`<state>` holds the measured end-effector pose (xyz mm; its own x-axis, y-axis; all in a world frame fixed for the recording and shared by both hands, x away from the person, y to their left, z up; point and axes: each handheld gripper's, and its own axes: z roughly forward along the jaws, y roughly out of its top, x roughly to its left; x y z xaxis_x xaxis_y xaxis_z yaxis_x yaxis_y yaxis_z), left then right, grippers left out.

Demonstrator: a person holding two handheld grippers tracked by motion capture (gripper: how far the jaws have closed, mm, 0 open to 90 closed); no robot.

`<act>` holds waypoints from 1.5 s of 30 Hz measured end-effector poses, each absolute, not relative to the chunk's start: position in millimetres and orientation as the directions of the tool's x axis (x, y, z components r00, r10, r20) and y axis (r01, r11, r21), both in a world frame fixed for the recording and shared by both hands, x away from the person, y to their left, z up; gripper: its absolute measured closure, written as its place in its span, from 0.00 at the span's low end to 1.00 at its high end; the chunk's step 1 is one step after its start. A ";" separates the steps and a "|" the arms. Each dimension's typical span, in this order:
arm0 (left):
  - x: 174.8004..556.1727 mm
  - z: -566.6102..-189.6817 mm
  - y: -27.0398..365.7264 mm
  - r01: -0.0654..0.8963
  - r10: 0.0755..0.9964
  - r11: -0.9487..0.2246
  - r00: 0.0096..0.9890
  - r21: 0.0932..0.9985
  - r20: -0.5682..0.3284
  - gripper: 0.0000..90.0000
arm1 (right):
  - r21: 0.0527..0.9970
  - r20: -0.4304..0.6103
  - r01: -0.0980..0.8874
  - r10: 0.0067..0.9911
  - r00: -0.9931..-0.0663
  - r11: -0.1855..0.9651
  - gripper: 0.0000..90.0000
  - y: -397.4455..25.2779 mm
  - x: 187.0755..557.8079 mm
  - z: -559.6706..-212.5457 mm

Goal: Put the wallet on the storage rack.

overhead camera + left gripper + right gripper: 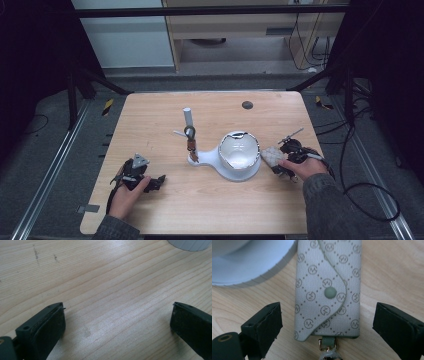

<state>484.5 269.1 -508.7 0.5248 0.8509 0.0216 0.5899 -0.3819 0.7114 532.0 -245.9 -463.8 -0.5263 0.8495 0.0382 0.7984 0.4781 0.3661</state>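
The pouch — grey, quilted, with a snap flap — lies flat on the table, just beside the white stand that carries the bowl. In the right gripper view it sits between the 2 jaws of the right gripper, which are spread wide and clear of its sides. A small gold ring hangs at its near end. The left gripper rests low over bare wood — jaws also spread, nothing between them — well apart from the stand. A white post rises from the stand's left end.
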 end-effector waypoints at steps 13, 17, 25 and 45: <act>483.2 -508.7 268.2 0.590 0.849 -0.384 0.528 0.710 0.021 0.00 | 0.350 0.046 0.809 0.854 -0.519 0.473 0.23 -247.3 534.1 -475.0; 483.1 -508.7 268.1 0.590 0.848 -0.385 0.530 0.709 0.020 0.00 | 0.364 0.043 0.800 0.849 -0.526 0.477 0.29 -247.8 532.6 -475.6; 482.7 -508.7 267.7 0.590 0.847 -0.385 0.531 0.710 0.019 0.00 | 0.384 0.010 0.781 0.843 -0.537 0.493 0.33 -251.1 529.9 -470.8; 482.1 -508.9 267.1 0.590 0.848 -0.382 0.530 0.712 0.016 0.00 | 0.465 -0.074 0.695 0.807 -0.586 0.548 0.34 -255.9 486.6 -412.5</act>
